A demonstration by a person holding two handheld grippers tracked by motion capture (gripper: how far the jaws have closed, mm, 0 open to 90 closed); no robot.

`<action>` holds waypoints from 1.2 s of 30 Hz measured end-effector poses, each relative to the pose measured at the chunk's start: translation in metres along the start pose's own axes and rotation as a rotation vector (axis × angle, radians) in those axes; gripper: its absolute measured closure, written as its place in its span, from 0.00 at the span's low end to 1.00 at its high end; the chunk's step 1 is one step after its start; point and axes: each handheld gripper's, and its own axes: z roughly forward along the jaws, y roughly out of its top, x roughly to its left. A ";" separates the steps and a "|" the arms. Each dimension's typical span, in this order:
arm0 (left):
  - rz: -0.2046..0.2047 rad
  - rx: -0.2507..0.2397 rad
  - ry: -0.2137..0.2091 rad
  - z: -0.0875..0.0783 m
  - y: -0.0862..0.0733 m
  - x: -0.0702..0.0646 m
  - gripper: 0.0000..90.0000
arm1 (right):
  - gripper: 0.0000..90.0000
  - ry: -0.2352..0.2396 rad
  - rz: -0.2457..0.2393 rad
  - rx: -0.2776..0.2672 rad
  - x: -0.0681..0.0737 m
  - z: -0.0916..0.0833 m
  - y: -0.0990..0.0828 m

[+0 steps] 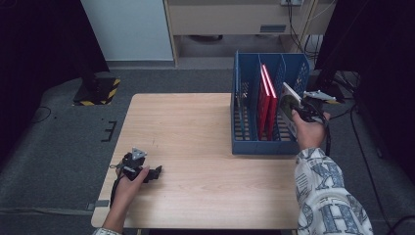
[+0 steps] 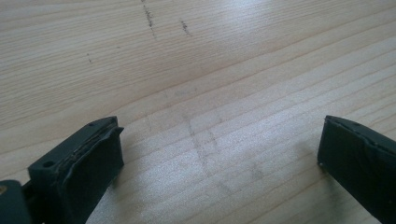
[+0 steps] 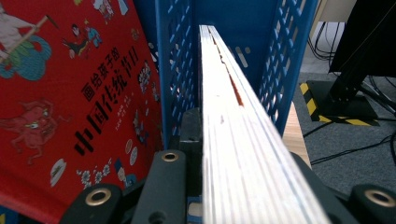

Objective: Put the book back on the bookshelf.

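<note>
- The right gripper (image 1: 304, 105) has its fingers clamped on a thin book (image 3: 233, 140), seen edge-on in the right gripper view.
- The book is partly inside the blue rack (image 1: 244, 142), in the slot at the rack's far right side, and it leans a little.
- Two red books (image 1: 266, 100) already stand in the rack, in the slot just left of that one. One red cover with cartoon pictures (image 3: 70, 102) is right next to the held book, with a blue wall (image 3: 175, 70) between them.
- The left gripper (image 1: 157, 172) rests low on the tabletop (image 1: 195, 147), well away from the rack. Its fingers (image 2: 88, 163) are wide apart and hold nothing.
- It looks like the job is putting books into the rack, and it seems nearly done.
- What is left, I think: push this book all the way down so it stands up, then let go.
- No other books lie on the tabletop near the rack.
</note>
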 end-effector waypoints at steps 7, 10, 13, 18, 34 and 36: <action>0.000 -0.001 -0.001 0.000 0.000 0.000 0.00 | 0.84 -0.010 -0.015 0.011 0.003 0.008 -0.005; 0.000 0.000 -0.001 0.000 0.000 0.000 0.00 | 0.84 -0.015 -0.013 0.019 0.003 0.011 -0.008; 0.001 0.001 -0.002 0.000 0.000 0.000 0.00 | 0.84 -0.017 -0.006 0.020 0.003 0.012 -0.010; 0.000 0.000 -0.001 0.000 0.000 0.000 0.00 | 0.84 -0.017 -0.003 0.026 0.003 0.014 -0.011; 0.002 -0.001 -0.003 0.001 0.001 0.000 0.00 | 0.84 -0.021 0.001 0.037 0.005 0.023 -0.011; 0.003 -0.001 -0.004 0.001 0.001 0.000 0.00 | 0.84 -0.026 0.006 0.039 0.005 0.025 -0.011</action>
